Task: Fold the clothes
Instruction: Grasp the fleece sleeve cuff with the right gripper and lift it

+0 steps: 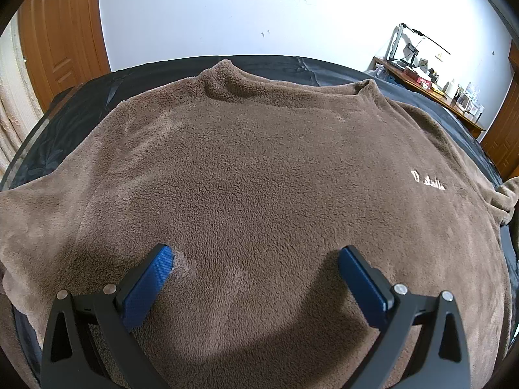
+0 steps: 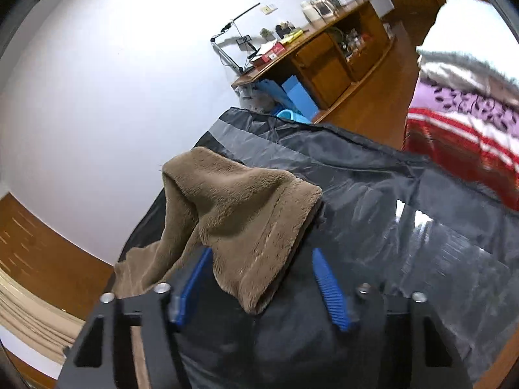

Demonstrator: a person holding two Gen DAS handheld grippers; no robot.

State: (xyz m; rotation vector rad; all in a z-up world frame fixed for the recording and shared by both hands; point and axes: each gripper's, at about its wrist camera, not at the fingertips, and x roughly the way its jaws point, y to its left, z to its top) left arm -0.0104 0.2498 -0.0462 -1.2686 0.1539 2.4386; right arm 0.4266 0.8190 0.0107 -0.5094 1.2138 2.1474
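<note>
Brown fleece sweater [image 1: 259, 168] spread flat, front up, on dark bed cover [image 1: 81, 103]; white chest lettering [image 1: 428, 180] too small to read. Left gripper [image 1: 256, 259]: jaws wide apart, empty, blue pads [image 1: 149, 278] low over sweater's lower body. Right gripper [image 2: 259, 270]: jaws wide; sleeve cuff [image 2: 246, 214] draped between them, touching left pad, not clamped.

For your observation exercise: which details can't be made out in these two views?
- White lettering on the brown fleece top, left wrist view: too small to read.
- Top's hem: hidden behind the left gripper.
- Sleeve cuff, right wrist view: whether the right gripper touches it is unclear.
</note>
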